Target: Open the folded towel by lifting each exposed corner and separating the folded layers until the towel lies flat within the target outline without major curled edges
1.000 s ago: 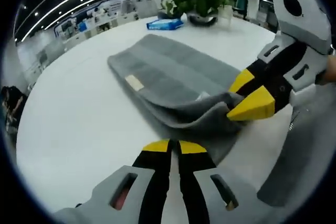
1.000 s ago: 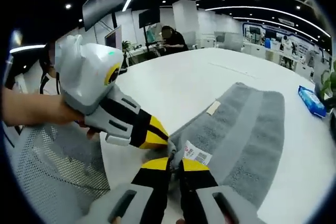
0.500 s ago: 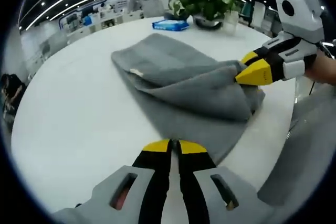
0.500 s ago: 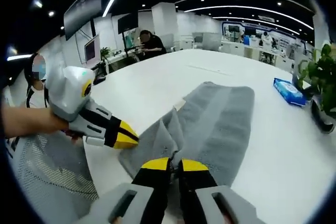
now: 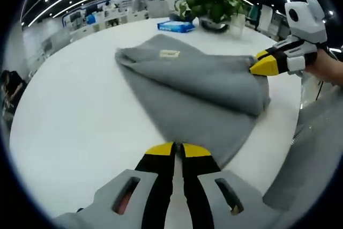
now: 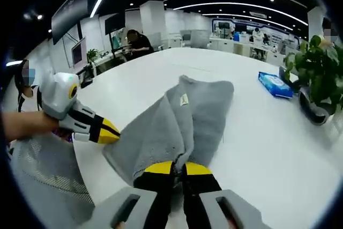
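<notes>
Towel (image 5: 198,87) grey, half unfolded near the desk's (image 5: 75,105) edge by me, my right gripper (image 6: 178,169) clamped on its lifted layer (small tag (image 6: 184,99) showing), my left gripper (image 5: 178,149) closed, gripping nothing, beside its hem.

My left gripper (image 5: 178,148) sits low, its yellow-tipped jaws pressed together with nothing visibly between them, my hand (image 6: 24,123) behind it in the right gripper view. My right gripper (image 6: 178,167) has its jaws closed too, apparently pinching grey towel (image 6: 177,122) cloth at the tips; it reaches in from the side in the left gripper view.
</notes>
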